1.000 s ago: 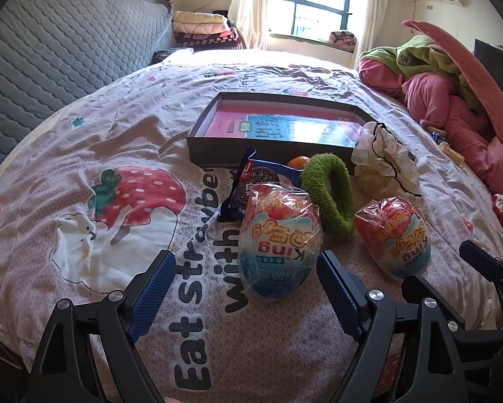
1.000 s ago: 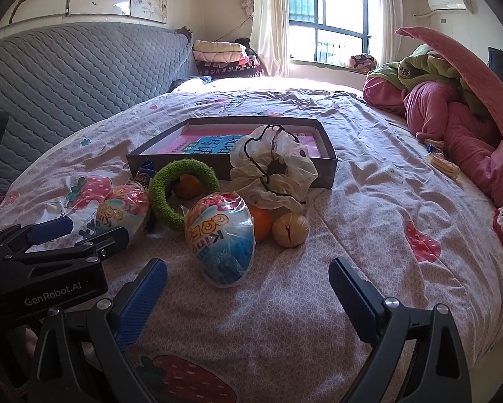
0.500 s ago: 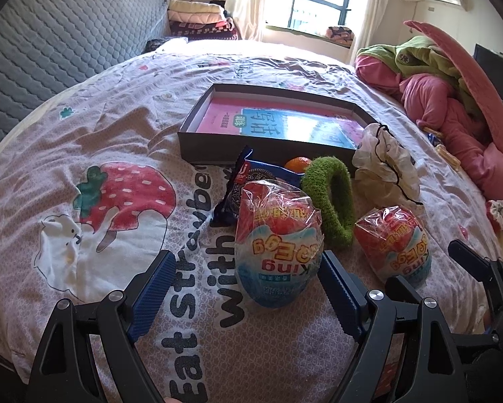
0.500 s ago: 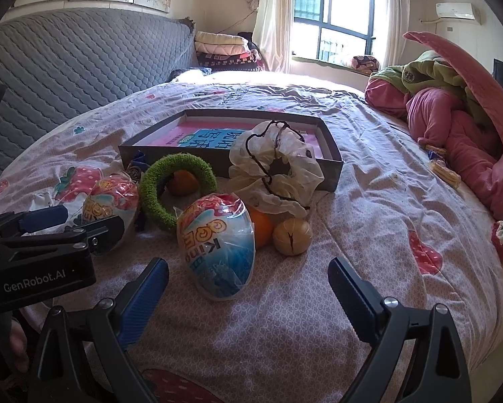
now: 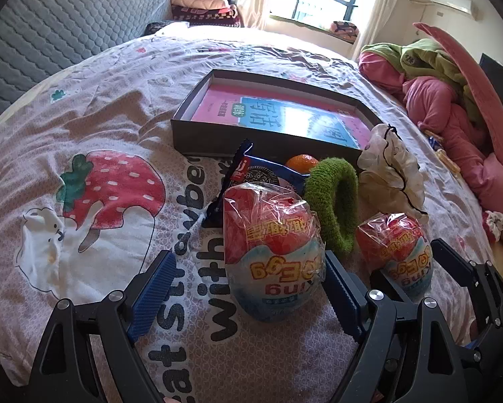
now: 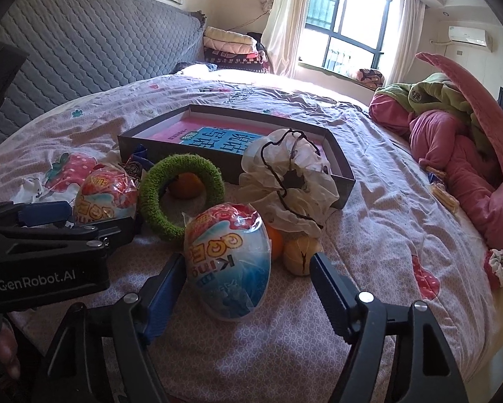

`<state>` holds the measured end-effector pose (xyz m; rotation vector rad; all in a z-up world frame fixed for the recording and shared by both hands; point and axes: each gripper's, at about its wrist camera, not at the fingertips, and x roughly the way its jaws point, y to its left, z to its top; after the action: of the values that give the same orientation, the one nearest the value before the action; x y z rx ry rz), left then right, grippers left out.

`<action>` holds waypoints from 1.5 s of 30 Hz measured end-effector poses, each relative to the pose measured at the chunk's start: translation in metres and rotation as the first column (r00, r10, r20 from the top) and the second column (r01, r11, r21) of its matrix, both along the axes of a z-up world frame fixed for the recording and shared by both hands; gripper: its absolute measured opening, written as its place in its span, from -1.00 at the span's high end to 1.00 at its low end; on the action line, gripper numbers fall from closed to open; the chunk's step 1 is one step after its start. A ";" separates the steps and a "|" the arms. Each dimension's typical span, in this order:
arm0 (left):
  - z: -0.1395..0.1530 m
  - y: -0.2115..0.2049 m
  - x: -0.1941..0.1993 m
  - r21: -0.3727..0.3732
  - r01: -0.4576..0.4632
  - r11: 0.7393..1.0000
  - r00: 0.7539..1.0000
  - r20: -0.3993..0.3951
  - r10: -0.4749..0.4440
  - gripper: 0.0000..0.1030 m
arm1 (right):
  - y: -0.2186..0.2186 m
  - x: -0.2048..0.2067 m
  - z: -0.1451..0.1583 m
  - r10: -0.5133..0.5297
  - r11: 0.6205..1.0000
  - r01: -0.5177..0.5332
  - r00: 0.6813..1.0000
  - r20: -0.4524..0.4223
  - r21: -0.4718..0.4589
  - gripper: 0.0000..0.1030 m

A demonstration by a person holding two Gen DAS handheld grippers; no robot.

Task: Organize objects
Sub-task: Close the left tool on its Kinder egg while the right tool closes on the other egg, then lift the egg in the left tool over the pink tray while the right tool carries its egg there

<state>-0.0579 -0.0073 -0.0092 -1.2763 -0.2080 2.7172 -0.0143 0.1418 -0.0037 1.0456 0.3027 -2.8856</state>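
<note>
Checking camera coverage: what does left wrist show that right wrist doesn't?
Left wrist only: the cookie packet's front and the bedspread's big lettering. Right wrist only: a small tan fruit and the left gripper's branded body. Both: two wrapped toy eggs, the green ring, the white pouch, the dark box.

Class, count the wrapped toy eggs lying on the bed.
2: the left egg between the left gripper's fingers, the right egg between the right gripper's closing fingers. Others could be hidden.
</note>
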 end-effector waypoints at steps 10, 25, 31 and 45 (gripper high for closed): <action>-0.006 0.003 -0.009 0.008 0.004 1.000 0.999 0.039 -0.004 -0.64 | -0.009 -0.006 -0.003 0.034 0.999 -0.034 0.999 0.006 0.013 0.03; -0.010 -0.020 -0.019 0.066 -0.033 0.997 0.998 0.061 0.029 -0.18 | -0.003 -0.002 0.006 0.043 0.999 -0.044 0.999 -0.030 -0.019 0.03; -0.010 -0.023 -0.019 0.075 -0.038 0.996 0.997 0.064 0.033 -0.10 | -0.002 -0.001 0.008 0.041 0.999 -0.042 0.998 -0.044 -0.023 0.03; 0.022 -0.012 0.000 0.045 0.009 0.999 0.999 -0.054 -0.006 -0.09 | 0.003 0.004 0.027 0.034 0.999 -0.039 0.992 -0.124 -0.033 0.03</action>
<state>-0.0577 -0.0191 0.0123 -1.1881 -0.2566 2.7206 -0.0102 0.1443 0.0236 0.8490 0.2731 -2.9169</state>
